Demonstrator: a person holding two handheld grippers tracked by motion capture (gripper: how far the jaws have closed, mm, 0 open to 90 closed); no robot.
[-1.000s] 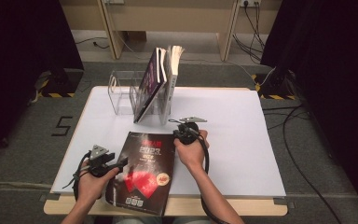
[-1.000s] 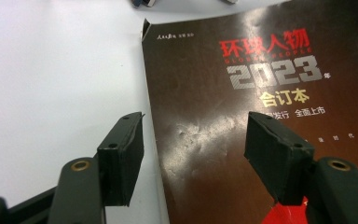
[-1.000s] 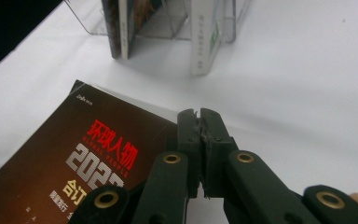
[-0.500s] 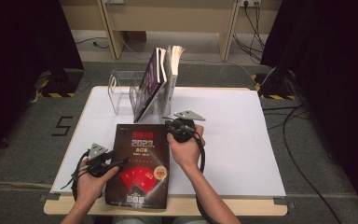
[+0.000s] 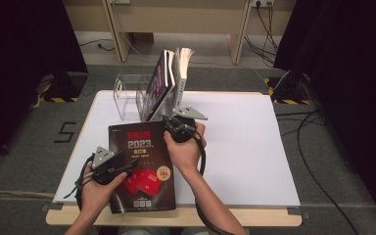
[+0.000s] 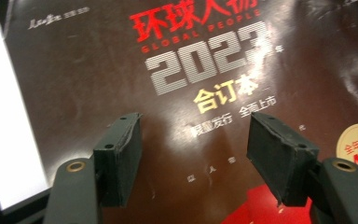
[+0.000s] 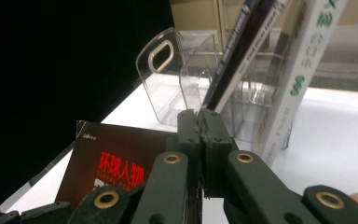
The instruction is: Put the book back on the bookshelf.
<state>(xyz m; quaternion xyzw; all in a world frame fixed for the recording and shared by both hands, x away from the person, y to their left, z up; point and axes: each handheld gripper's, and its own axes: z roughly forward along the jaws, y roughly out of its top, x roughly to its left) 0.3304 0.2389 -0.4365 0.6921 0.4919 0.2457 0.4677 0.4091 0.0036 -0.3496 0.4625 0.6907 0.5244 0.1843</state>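
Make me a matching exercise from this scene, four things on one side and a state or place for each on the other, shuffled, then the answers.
Things:
1. left tool
2. right tool
3. dark magazine
4. clear rack

States or places:
A. stands at the table's far edge, holding upright books
B. jaws open over the cover
C. shut on the magazine's edge
D. held near the table's front edge

Pairs: 1-B, 2-C, 3-D, 4-A

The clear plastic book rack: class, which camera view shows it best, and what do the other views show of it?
The high view: the whole rack shows, with its empty left slots. The right gripper view gives a close look at a handle-slotted divider, cropped. The left gripper view faces the magazine cover.
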